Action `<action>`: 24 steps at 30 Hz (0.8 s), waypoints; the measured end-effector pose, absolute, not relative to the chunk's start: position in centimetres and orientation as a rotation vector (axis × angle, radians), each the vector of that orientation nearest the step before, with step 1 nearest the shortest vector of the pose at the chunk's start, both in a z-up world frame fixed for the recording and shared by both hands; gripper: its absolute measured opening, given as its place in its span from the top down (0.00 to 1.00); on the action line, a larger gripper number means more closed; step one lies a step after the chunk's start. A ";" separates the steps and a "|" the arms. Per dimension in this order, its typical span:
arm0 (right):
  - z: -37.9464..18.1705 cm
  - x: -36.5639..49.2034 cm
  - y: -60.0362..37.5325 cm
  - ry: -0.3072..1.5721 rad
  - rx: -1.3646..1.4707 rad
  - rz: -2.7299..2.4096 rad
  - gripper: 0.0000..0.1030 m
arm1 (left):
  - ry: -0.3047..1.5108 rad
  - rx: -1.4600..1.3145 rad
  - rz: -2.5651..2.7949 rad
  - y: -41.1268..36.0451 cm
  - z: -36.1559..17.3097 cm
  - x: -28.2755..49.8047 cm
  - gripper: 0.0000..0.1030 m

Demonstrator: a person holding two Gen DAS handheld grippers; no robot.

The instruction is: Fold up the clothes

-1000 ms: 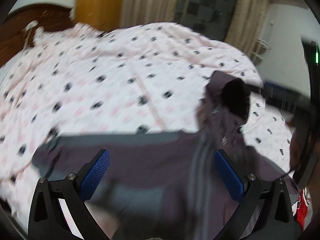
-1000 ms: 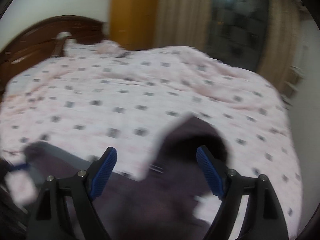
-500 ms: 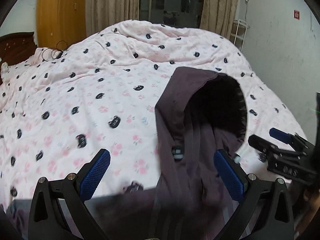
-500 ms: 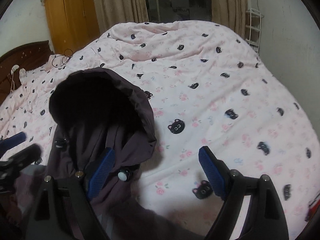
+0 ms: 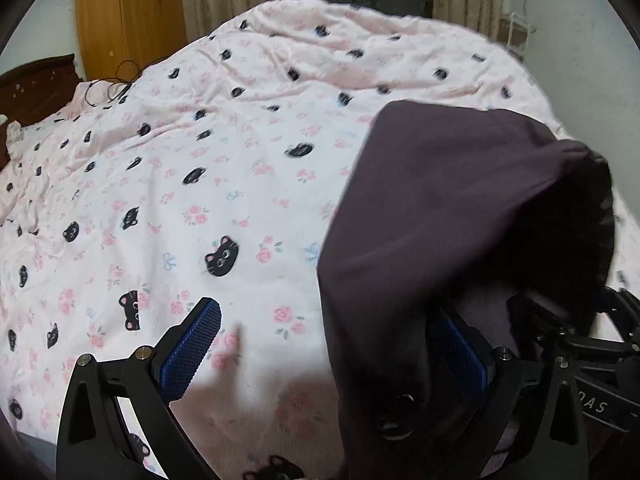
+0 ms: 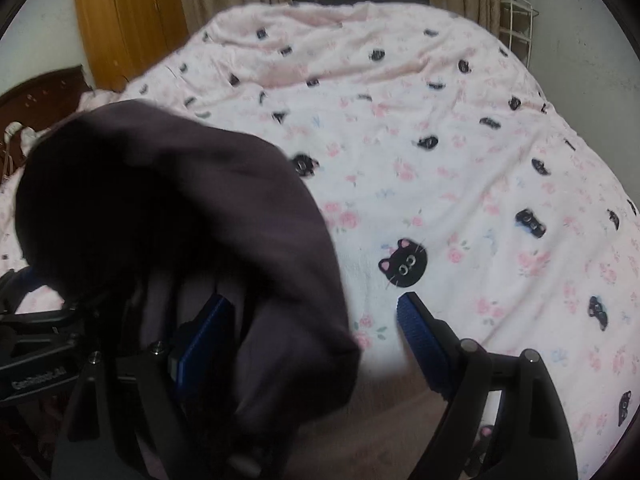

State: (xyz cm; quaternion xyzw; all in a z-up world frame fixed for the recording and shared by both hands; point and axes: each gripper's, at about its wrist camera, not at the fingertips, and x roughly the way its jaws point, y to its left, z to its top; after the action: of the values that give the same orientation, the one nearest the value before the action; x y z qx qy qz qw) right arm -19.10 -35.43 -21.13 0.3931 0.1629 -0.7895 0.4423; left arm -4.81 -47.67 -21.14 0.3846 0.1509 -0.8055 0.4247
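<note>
A dark purple hooded garment (image 5: 440,200) lies on a pink cat-print duvet (image 5: 200,160), its hood opening facing the two grippers. My left gripper (image 5: 326,352) is open and low over the hood's left edge; the fabric lies between its jaws and covers part of the right finger. In the right wrist view the hood (image 6: 180,200) fills the left side. My right gripper (image 6: 310,340) is open over the hood's right edge, with cloth draped over its left finger. Each gripper shows in the other's view, the right gripper (image 5: 580,340) and the left gripper (image 6: 36,320) close together.
The duvet (image 6: 480,160) spreads over the whole bed. A dark wooden headboard (image 5: 36,88) stands at the far left with a black cable (image 5: 108,88) lying near it. An orange wardrobe (image 5: 128,20), curtains and a white wire rack (image 6: 516,24) line the far wall.
Both grippers have come down and closer to the hood, one on each side. The hood now fills more of each view and its edges lie between the open jaws.
</note>
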 end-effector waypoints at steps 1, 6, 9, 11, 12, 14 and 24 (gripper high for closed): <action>-21.7 -19.2 -35.6 0.409 0.988 -1.964 0.15 | 0.337 0.970 -1.967 -47.7 -21.5 -4.8 0.01; -22.6 -19.2 -35.5 0.452 0.967 -2.059 0.17 | 0.293 1.003 -1.855 -48.5 -23.1 -3.9 0.00; -22.4 -19.1 -35.4 0.530 0.920 -2.187 0.16 | 0.338 0.999 -1.835 -49.2 -23.5 -2.9 0.00; -22.4 -19.5 -35.3 0.580 0.906 -2.264 0.16 | 0.337 0.990 -1.809 -49.5 -23.4 -2.5 0.00; -22.4 -19.9 -34.9 0.563 0.916 -2.282 0.16 | 0.333 0.983 -1.795 -49.7 -23.3 -2.3 0.00; -22.1 -20.4 -34.1 0.537 0.918 -2.327 0.16 | 0.318 0.967 -1.770 -50.1 -23.1 -2.0 0.00; -18.0 -18.4 -31.7 0.571 0.576 -2.578 0.08 | 0.153 0.801 -1.726 -49.7 -19.9 -0.5 0.00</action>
State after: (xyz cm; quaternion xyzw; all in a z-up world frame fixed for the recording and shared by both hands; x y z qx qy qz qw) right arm -18.37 -31.67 -18.02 0.2079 0.2061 -0.9310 0.2180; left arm -0.55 -49.72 -19.94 0.3425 0.0653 -0.7378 0.5780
